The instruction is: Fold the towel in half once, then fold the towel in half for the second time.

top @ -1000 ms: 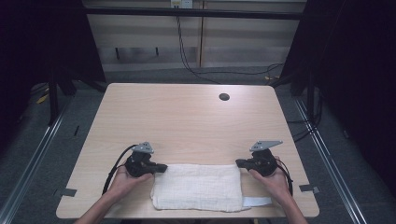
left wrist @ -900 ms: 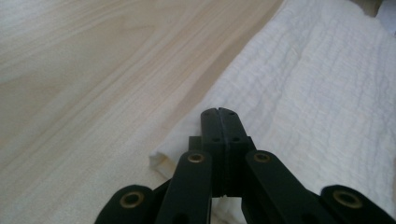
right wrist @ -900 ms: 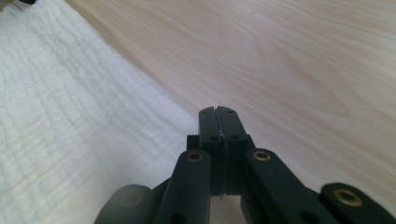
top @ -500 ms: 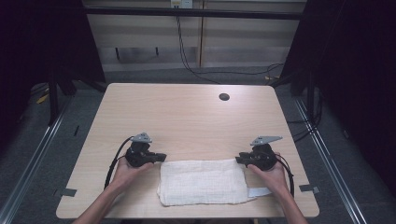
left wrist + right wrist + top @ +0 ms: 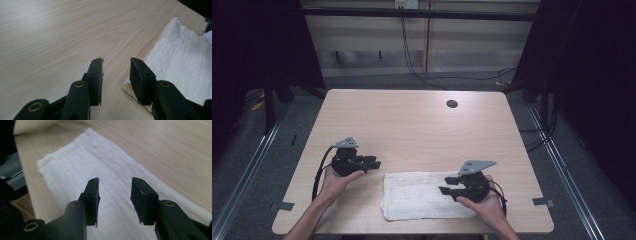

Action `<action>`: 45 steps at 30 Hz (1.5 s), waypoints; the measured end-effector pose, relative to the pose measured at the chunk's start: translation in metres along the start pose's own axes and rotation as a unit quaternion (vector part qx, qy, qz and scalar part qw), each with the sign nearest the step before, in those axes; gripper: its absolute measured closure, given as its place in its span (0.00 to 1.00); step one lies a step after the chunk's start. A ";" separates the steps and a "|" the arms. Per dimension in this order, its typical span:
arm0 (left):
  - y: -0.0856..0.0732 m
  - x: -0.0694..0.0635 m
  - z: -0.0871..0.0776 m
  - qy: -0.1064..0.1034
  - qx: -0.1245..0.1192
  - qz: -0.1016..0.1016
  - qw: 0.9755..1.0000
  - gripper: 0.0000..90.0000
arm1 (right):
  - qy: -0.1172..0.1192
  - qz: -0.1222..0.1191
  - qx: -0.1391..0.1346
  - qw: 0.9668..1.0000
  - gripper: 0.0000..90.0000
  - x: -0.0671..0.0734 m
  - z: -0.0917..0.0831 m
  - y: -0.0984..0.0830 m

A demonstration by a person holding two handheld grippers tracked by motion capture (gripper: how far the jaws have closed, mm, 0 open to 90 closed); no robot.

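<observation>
Folded white towel [image 5: 427,196] lower centre; left gripper [image 5: 373,164] just off its left edge, right gripper [image 5: 448,185] above its right end. Both jaws just opening, nothing between.

The right gripper [image 5: 113,195], jaws just opened and empty, hovers over a seemingly folded white towel [image 5: 75,167] on the wooden table [image 5: 175,150].

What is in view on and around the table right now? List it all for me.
towel: one, white, folded, near edge of table, between the hands
table: one, light wood
hole: one, dark, round, far right of tabletop
cables: several, black, on floor beyond table
left tongs: black, open, empty, beside towel's left end, jaws just opening
right tongs: black, open, empty, over towel's right part, jaws just opening
hands: two, at near edge
</observation>
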State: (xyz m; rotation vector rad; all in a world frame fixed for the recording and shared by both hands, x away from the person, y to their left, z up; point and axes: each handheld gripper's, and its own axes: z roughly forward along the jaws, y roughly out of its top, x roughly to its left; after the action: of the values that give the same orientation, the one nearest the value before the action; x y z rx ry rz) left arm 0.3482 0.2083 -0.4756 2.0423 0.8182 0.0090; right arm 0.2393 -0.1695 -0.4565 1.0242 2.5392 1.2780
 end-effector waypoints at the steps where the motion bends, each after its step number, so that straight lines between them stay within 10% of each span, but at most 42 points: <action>1: 0.001 -0.001 0.002 0.000 0.002 0.002 1.000 0.68 | 0.006 -0.005 0.000 1.000 0.66 0.005 0.004 0.002; 18: 0.002 -0.008 0.013 0.000 0.022 0.016 1.000 0.60 | 0.118 -0.076 0.055 0.989 0.65 0.084 0.120 0.040; 28: -0.002 -0.011 0.025 -0.003 0.056 0.032 0.998 0.56 | 0.100 -0.099 0.057 0.988 0.59 0.093 0.138 0.037; 38: -0.007 -0.019 0.037 -0.017 0.077 0.053 0.995 0.53 | 0.027 -0.131 0.045 0.990 0.86 0.103 0.138 0.034; 45: -0.009 -0.027 0.039 -0.025 0.087 0.065 0.994 0.61 | 0.033 -0.106 0.048 0.993 0.95 0.097 0.137 0.036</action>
State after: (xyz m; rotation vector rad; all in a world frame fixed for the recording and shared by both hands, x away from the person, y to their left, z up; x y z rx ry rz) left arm 0.3342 0.1674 -0.4979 2.2491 0.6734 -0.0409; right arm 0.2368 -0.0031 -0.4992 0.7146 2.6968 1.1616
